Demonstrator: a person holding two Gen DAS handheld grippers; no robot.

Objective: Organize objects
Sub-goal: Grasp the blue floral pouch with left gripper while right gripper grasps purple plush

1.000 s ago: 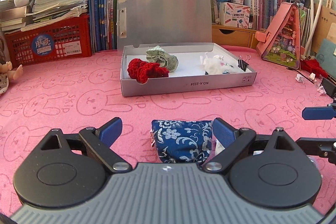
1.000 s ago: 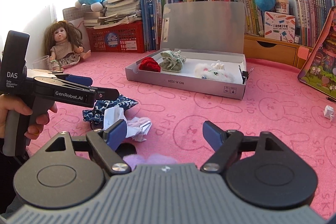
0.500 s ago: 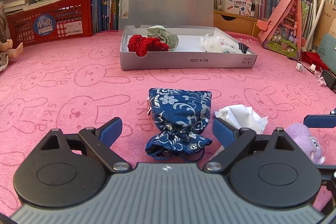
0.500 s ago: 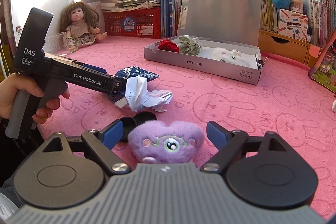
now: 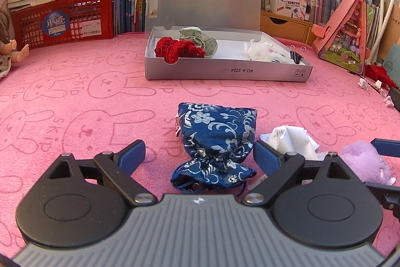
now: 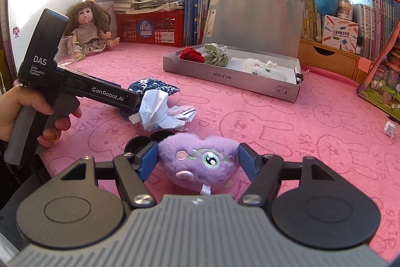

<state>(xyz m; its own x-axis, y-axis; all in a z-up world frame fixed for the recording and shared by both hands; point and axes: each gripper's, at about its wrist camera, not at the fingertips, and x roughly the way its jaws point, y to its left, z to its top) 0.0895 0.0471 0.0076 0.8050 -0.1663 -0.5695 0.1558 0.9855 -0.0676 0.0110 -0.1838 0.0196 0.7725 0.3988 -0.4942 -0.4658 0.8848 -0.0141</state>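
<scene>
A purple plush toy (image 6: 200, 159) lies on the pink mat, and my right gripper (image 6: 197, 160) is closing on it, with both blue pads touching its sides. In the left wrist view the same toy (image 5: 362, 162) shows at the right edge. A blue floral pouch (image 5: 217, 142) lies between the fingers of my left gripper (image 5: 198, 157), which is open with its pads clear of the cloth. Crumpled white paper (image 5: 290, 139) sits between pouch and toy. The open grey box (image 5: 225, 71) holds a red knit piece (image 5: 175, 49), a green cloth (image 5: 200, 40) and a white plush (image 5: 262, 51).
A person's hand (image 6: 15, 111) grips the left gripper's handle. Black round lids (image 6: 147, 142) lie beside the purple toy. A doll (image 6: 87, 29), a red basket (image 5: 62, 19), books and a pink case (image 5: 347, 39) line the back of the mat.
My right gripper came down around the purple toy and its jaws narrowed onto it. In the left wrist view the blue pouch shows more fully between the fingers, which stayed wide.
</scene>
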